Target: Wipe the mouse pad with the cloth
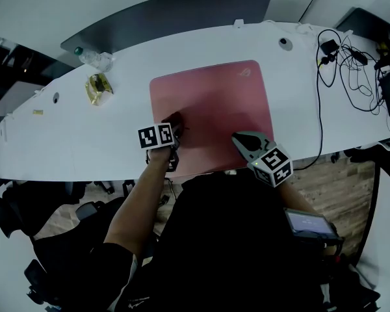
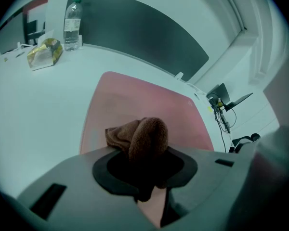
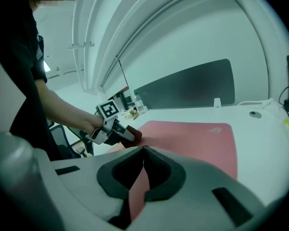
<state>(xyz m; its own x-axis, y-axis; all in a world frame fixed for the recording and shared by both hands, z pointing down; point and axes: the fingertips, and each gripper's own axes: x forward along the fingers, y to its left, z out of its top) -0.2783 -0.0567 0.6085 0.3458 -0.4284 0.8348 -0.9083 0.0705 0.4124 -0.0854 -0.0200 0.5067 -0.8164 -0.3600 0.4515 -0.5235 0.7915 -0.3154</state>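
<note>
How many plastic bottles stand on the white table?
1. The water bottle stands at the far edge of the table, beside the yellow packet. No other shows.

Even, cool light is falling on the white table (image 1: 84, 138); around the table, corners are darkening and lines are bending.

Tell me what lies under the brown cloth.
The pink mouse pad lies under the cloth, which the left hand-held gripper clamps over the pad's near left part. The patch right beneath the cloth is covered, so nothing of it can be seen.
</note>
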